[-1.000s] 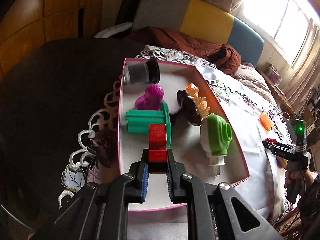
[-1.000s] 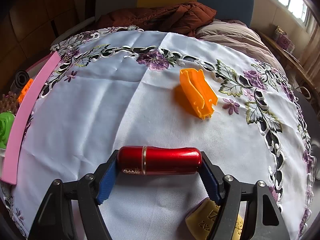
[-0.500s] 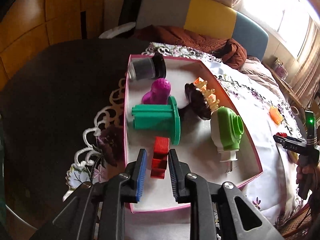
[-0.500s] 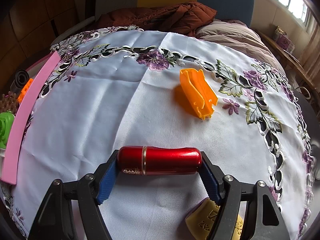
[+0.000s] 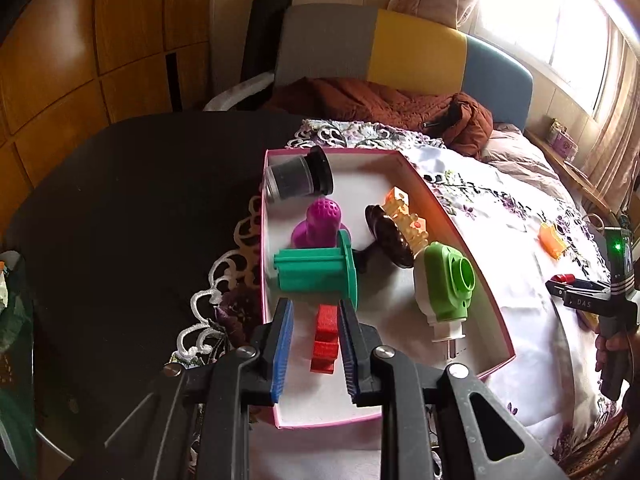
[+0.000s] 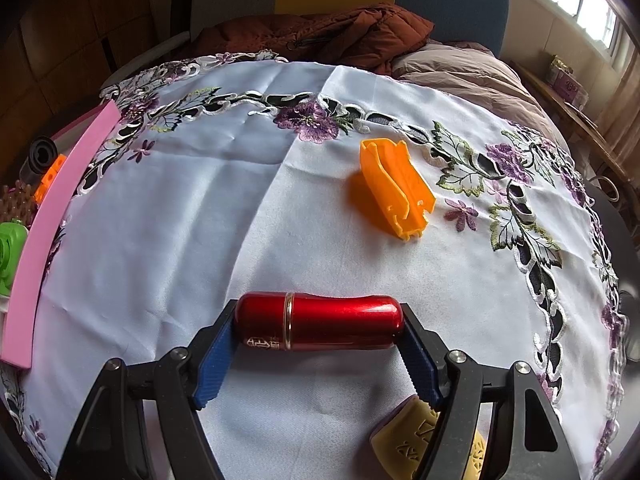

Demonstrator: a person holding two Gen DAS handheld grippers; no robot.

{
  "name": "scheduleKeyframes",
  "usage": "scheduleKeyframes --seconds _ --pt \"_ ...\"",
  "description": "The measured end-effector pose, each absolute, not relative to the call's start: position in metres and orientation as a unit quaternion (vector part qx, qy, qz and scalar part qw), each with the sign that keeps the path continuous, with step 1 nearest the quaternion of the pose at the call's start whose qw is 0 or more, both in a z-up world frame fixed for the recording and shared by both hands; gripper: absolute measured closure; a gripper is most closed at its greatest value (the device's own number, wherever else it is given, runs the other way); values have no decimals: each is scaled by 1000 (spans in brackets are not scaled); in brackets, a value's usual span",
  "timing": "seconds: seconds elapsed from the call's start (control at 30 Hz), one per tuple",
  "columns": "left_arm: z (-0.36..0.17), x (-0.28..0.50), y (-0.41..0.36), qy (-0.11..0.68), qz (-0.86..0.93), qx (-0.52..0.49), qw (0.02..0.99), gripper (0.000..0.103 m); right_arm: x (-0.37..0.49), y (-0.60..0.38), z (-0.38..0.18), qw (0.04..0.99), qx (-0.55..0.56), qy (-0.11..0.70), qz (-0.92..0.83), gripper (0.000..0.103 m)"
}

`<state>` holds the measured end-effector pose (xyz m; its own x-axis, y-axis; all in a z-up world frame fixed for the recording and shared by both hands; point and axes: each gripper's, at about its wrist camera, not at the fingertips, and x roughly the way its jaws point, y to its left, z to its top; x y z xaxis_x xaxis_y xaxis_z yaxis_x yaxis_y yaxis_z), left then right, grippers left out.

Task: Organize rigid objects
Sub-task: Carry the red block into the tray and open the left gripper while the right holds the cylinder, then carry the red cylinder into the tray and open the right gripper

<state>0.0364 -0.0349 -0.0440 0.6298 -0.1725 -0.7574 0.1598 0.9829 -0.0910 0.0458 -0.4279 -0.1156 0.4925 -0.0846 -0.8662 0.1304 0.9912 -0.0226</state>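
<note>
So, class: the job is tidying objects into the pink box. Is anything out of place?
Yes. The orange clip lies alone on the cloth, outside the box. A yellow piece also sits on the cloth by the right gripper, which grips a red tube.

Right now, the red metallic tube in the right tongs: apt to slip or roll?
The red tube looks glossy, so probably slippery. The right tongs hold it end to end on rounded caps, a hold that could pop loose. Being round, it would likely roll on the white tablecloth if dropped.
</note>
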Motion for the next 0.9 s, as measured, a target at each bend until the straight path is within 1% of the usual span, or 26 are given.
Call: scheduleKeyframes --seconds 0.63,0.9 --pt "-40 39 -10 414 -73 -43 907 81 46 -421 -108 856 27 506 -108 29" --pt "-44 42 -2 417 -65 -53 905 81 42 -400 -85 875 32 475 -92 29"
